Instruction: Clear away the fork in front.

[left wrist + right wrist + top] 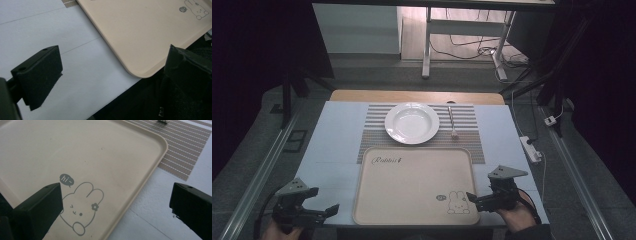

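Left gripper: jaws wide apart, holding nothing, at tray's near left corner, just off the rim.
Right gripper: jaws wide apart, holding nothing, straddling tray's right rim by the rabbit print.
Tray: beige, flat on table, near edge.
Plate: white, on striped mat behind tray.
Fork: right of plate, on mat.

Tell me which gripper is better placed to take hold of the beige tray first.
Right. The right gripper is open and already straddles the beige tray at its near right rim by the rabbit drawing. The left gripper is open too, but sits off the tray's near left corner, over the table.
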### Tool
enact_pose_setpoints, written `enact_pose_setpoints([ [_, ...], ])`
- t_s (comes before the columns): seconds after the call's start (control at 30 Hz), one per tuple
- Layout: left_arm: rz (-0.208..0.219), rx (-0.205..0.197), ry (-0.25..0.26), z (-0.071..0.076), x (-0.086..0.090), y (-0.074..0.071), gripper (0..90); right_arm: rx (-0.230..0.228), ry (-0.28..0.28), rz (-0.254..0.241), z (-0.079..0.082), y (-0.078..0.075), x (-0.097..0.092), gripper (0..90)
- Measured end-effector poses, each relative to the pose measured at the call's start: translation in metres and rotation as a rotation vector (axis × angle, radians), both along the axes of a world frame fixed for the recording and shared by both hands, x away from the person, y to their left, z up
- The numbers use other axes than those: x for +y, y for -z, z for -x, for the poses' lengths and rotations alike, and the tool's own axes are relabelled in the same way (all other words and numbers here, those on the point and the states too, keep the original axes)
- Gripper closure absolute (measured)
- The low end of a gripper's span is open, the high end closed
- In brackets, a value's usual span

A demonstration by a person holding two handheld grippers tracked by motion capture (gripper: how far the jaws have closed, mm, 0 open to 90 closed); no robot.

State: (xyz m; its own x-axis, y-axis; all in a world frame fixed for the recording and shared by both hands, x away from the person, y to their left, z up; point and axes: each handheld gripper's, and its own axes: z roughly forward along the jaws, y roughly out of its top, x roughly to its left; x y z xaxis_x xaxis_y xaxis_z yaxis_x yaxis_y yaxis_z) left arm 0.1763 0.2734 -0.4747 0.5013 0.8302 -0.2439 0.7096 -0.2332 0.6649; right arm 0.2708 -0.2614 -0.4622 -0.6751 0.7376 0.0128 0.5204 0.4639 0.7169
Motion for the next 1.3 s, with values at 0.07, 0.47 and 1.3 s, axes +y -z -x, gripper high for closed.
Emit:
enact_pose_setpoints([
  [0.07, -0.001, 0.0, 0.0, 0.0, 0.0, 0.0, 1.9, -0.007, 0.002, 0.009, -0.003, 0.0, 0.002, 0.0],
  [0.47, -0.004, 0.002, 0.0, 0.0, -0.001, 0.0, 1.9, -0.019, 0.016, 0.028, -0.024, 0.001, 0.013, 0.0],
  [1.3, -0.013, 0.007, 0.004, -0.001, -0.002, 0.0, 1.8, -0.063, 0.008, 0.111, -0.087, 0.008, 0.034, 0.0],
])
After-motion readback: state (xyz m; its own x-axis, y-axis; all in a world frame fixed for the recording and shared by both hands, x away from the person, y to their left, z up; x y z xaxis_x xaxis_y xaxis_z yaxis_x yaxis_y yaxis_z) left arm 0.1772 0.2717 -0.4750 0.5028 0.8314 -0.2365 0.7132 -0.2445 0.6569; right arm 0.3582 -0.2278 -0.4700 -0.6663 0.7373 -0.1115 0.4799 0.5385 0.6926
